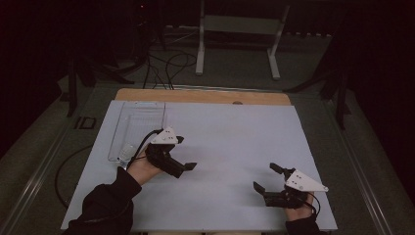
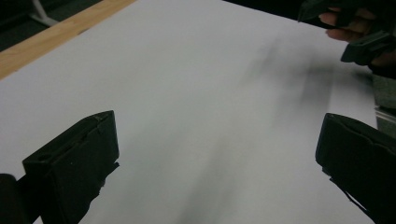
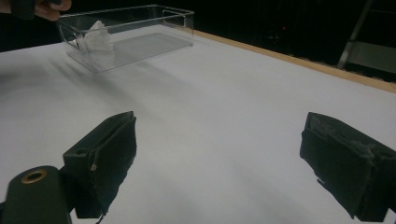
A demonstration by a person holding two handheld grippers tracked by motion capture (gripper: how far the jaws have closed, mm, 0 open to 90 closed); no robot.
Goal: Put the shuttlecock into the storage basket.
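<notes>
— What do we have at the far left?

— A clear plastic bin (image 1: pixel 138 128) on the tabletop (image 1: pixel 230 147), with a crumpled white wad (image 1: pixel 128 151) in its near end. We judge the wad very light, soft and crushable, probably paper or tissue, so we would pinch it gently across its bulk. The bin looks stiff, light and slippery; its thin rim is where we would take hold.

— And where are we relative to it?

— Our left hand-held gripper (image 1: pixel 180 152) hovers just beside the bin's near right corner, jaws spread wide and empty, pointing away from the wad toward the middle. Further right, well apart from the bin, our right hand-held gripper (image 1: pixel 268 177) is also open with nothing in it, looking across bare tabletop at the bin.
</notes>
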